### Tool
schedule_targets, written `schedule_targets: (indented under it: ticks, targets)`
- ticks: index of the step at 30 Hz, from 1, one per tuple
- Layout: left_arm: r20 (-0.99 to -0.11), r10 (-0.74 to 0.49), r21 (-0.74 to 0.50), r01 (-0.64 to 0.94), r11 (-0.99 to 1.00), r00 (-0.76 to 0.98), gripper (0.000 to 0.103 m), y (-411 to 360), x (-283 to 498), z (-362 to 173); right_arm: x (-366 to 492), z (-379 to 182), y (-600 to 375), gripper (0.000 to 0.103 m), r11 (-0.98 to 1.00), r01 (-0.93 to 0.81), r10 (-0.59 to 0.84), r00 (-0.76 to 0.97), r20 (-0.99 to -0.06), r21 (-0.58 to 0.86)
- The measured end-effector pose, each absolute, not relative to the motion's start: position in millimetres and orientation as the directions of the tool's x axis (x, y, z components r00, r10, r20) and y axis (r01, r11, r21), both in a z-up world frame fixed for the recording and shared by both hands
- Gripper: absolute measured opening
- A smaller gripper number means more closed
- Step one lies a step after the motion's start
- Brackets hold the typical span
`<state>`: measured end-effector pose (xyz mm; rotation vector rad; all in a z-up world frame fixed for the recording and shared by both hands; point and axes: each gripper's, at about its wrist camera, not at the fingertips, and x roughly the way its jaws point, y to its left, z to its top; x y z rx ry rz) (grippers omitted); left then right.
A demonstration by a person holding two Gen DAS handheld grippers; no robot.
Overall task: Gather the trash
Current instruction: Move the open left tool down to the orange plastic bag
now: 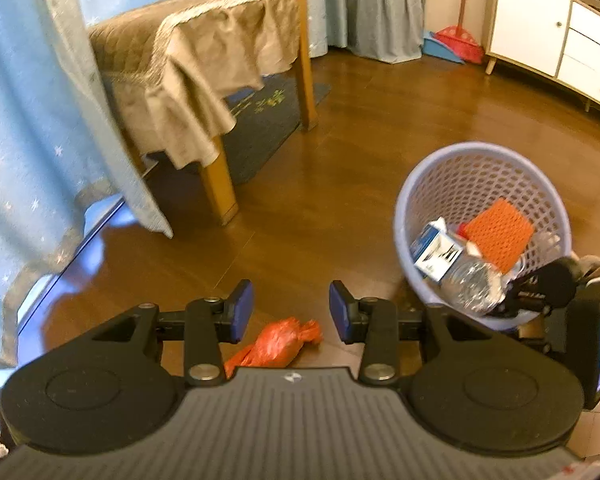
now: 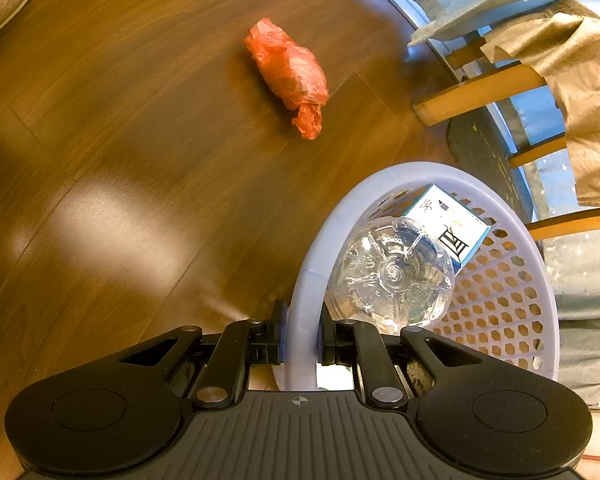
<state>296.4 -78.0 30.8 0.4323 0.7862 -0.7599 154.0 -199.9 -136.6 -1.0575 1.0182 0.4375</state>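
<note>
A crumpled red plastic bag (image 1: pixel 276 342) (image 2: pixel 290 74) lies on the brown wood floor. My left gripper (image 1: pixel 291 311) hangs open just above it, the bag showing between and below its blue pads. A lavender mesh basket (image 1: pixel 420 184) (image 2: pixel 516 300) stands tilted to the right. It holds a clear plastic bottle (image 1: pixel 470 284) (image 2: pixel 392 276), a blue and white carton (image 1: pixel 436 254) (image 2: pixel 446 222) and an orange mesh piece (image 1: pixel 498 234). My right gripper (image 2: pixel 302 334) is shut on the basket's rim, one finger inside and one outside.
A chair (image 1: pixel 204 64) with a tan quilted cover stands at the back left on a dark mat (image 1: pixel 260 120). Blue curtains (image 1: pixel 28 128) hang at the left. A white cabinet (image 1: pixel 556 36) and a red broom with dustpan (image 1: pixel 456 46) are at the back right. A grey slipper (image 2: pixel 0 4) lies far left.
</note>
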Motion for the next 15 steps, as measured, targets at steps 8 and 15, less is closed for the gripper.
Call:
schedule_targets:
  ticks: [8,15]
  targets:
    - [-0.782,-0.406,0.094,0.734,0.673,0.472,0.042,-59,299,15,154,-137,-199,0.01,0.463,-0.725,-0.156,0.499,-0.853,-0.509]
    - [-0.799,-0.384,0.109,0.738,0.666,0.464,0.052,-45,302,-4,159,-135,-193,0.01,0.476,-0.717,-0.16,0.499,-0.852,-0.509]
